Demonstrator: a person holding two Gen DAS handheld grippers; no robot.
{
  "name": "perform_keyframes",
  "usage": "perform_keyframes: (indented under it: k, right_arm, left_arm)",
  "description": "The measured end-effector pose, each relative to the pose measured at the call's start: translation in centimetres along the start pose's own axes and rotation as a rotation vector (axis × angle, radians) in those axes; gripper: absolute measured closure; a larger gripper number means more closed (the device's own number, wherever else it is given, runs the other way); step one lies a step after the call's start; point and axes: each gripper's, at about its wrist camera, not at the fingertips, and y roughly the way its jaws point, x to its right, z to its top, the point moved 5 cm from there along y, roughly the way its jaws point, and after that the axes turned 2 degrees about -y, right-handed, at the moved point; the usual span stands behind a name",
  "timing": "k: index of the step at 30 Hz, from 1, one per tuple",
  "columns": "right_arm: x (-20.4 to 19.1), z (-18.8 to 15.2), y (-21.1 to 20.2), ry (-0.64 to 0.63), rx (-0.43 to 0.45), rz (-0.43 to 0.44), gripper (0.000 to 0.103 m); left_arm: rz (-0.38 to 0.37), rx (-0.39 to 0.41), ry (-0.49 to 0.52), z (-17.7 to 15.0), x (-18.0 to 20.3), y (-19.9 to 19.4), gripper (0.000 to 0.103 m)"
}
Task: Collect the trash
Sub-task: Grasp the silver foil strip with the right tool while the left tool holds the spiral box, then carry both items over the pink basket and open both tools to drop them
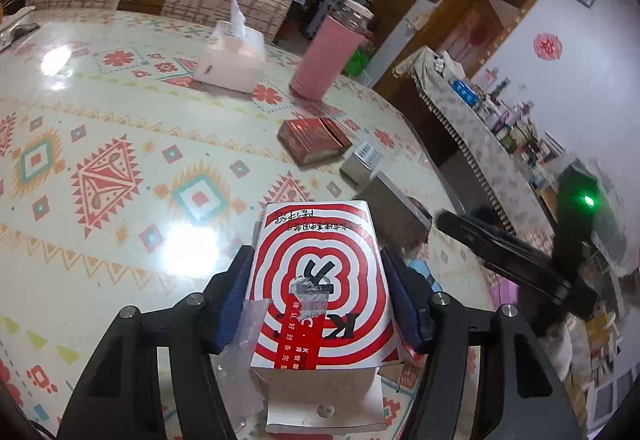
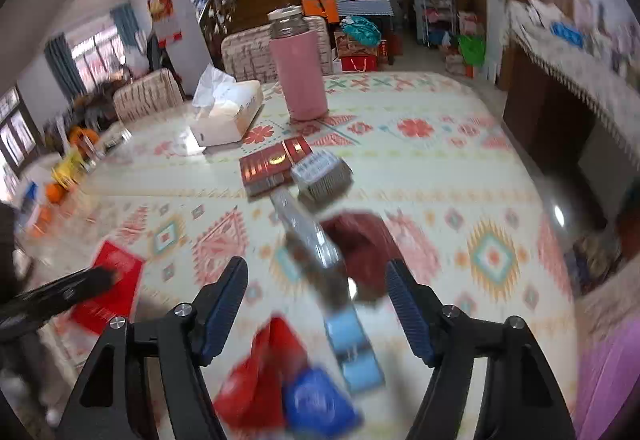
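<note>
The left gripper (image 1: 318,296) is clenched on 1 red-and-white carton (image 1: 320,280), its 2 blue pads pressing the carton's sides, holding it above the patterned worktop (image 1: 100,143). The right gripper (image 2: 316,304) hangs released, jaws wide, gripping nothing; below it lies blurred litter: 1 red wrapper (image 2: 264,372), 1 blue packet (image 2: 316,404) and 1 light-blue box (image 2: 354,352). At 12 o'clock from it sit 1 dark red box (image 2: 272,163) and 1 grey box (image 2: 324,175), touching. Further on stand 1 pink bottle (image 2: 300,75) and, at 11 o'clock, 1 tissue box (image 2: 228,111).
</note>
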Motion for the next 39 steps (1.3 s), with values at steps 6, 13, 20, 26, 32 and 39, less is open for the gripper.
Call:
perform_keyframes:
  k: [6, 13, 20, 26, 32, 39]
  right_arm:
    - [-1.6, 1.6, 6.2, -0.126, -0.112, -0.084, 0.045]
    - [-2.6, 0.2, 6.9, -0.178, -0.176, -0.118, 0.086]
    - [-1.7, -0.1, 0.9, -0.021, -0.089, -0.036, 0.086]
    - [-0.4, -2.5, -6.4, 0.097, -0.017, 0.042, 0.086]
    - [2.1, -7.6, -12.9, 0.207, 0.034, 0.077, 0.085]
    - [6.7, -13.5, -18.6, 0.349, 0.100, 0.081, 0.085]
  left_arm:
    - [0.003, -0.006, -0.007, -0.1, -0.3, 0.2, 0.041]
    - [0.000, -0.003, -0.020, 0.0, -0.6, 0.2, 0.041]
    - [0.004, 0.015, -0.039, 0.1, -1.1, -0.3, 0.041]
    - [0.019, 0.024, -0.024, -0.1, -0.9, -0.4, 0.041]
    - [0.035, 0.027, 0.016, -0.8, 0.1, -0.3, 0.041]
    - [0.055, 0.021, 0.083, -1.6, 1.7, 0.2, 0.041]
